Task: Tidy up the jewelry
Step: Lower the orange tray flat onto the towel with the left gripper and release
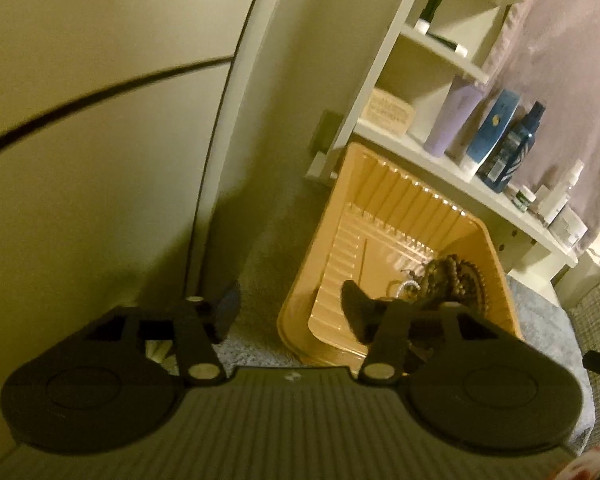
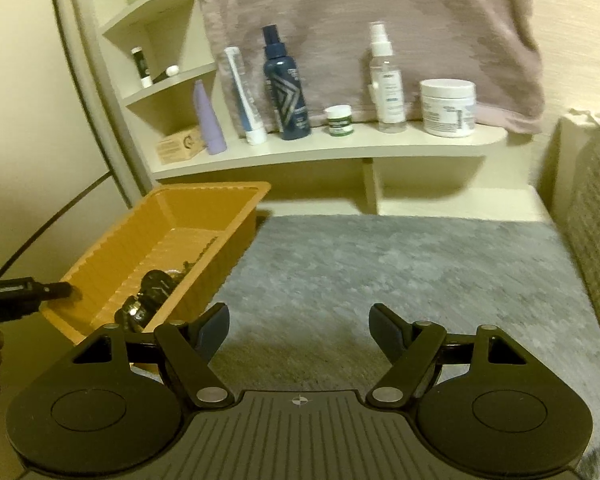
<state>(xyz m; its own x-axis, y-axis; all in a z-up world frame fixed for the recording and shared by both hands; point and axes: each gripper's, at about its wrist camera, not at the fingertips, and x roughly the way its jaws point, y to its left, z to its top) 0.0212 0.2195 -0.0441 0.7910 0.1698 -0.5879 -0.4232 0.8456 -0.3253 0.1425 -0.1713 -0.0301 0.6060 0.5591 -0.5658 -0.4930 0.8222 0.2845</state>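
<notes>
Grey plush carpet (image 2: 400, 280) covers the surface where the work goes on, with a low cream shelf (image 2: 340, 148) along its far edge, lined with toiletries that stand upright and clear of the working area: a dark blue spray bottle (image 2: 285, 88), a clear spray bottle (image 2: 386, 80), a white jar (image 2: 447, 108) and a lilac tube (image 2: 210, 120). Beside the wall, at the carpet's left edge, sits an orange ribbed tray (image 2: 112, 264), evidently the collecting place, since the jewelry (image 1: 452, 280) lies heaped in its near end: a dark beaded strand coiled with some smaller shiny pieces, though I cannot make out each one. The left gripper (image 1: 288, 312) hangs over the tray's near corner, tilted downward, its tongs about half apart with nothing between them; one finger (image 1: 356, 312) sits just above the tray floor beside the heap, the other outside the rim. To my eye that fits a piece let go into the tray. The right gripper (image 2: 300, 328) waits over bare carpet, tongs wide and empty, kept out of the tray so the other has room. No loose jewelry shows on the carpet, so the sorting looks close to finished.
</notes>
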